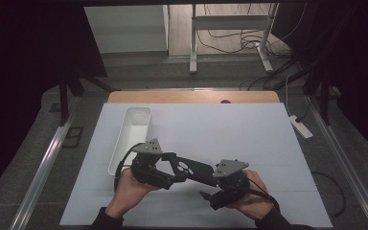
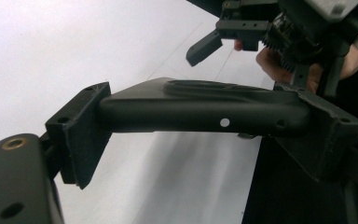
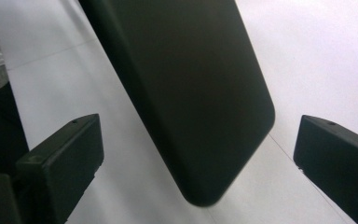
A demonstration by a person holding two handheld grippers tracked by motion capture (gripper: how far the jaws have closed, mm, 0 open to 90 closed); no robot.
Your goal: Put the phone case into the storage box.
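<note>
The left claw [image 1: 172, 178] clamps one end of a flat black plate [image 1: 189, 168] above the white counter [image 1: 249, 134]. The right claw [image 3: 198, 154] stands wide open, the plate's rounded end between its jaws, untouched.

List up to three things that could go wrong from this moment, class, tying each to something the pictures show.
1. The left gripper clamps the black flat part at one end only; the long free end could lever it loose.
2. The right gripper stands open around the part's rounded end without touching; closing off-centre might knock it.
3. The white tray lies close beside the left hand; a swing could bump it.
</note>
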